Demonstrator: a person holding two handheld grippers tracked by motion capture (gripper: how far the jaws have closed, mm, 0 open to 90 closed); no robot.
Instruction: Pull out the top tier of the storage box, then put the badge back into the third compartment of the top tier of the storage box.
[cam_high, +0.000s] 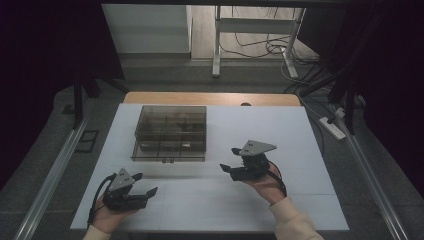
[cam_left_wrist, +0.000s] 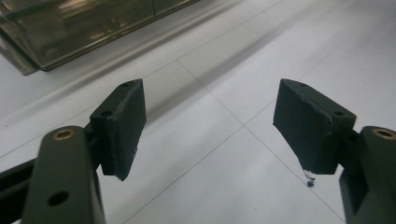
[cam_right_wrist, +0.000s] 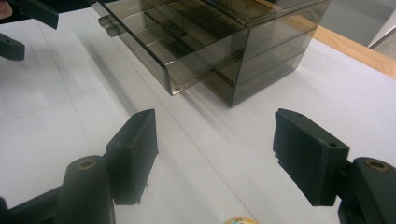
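We hold left gripper (cam_high: 141, 184) released, jaws wide, near the table (cam_high: 310, 150) front-left edge | right gripper (cam_high: 229, 158) released, jaws wide, right of centre | smoky drawer box (cam_high: 171, 132) rear-left, a drawer (cam_right_wrist: 154, 44) pulled out toward us | bare white surface lies between grippers and to the box's right.

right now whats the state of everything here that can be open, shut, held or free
left gripper: open, jaws wide apart, nothing between them, held above the white table
right gripper: open, jaws wide apart, nothing between them
smoked clear drawer box: upright on the table, touched by neither gripper
drawer: pulled partway out of the box, contents too dim to tell
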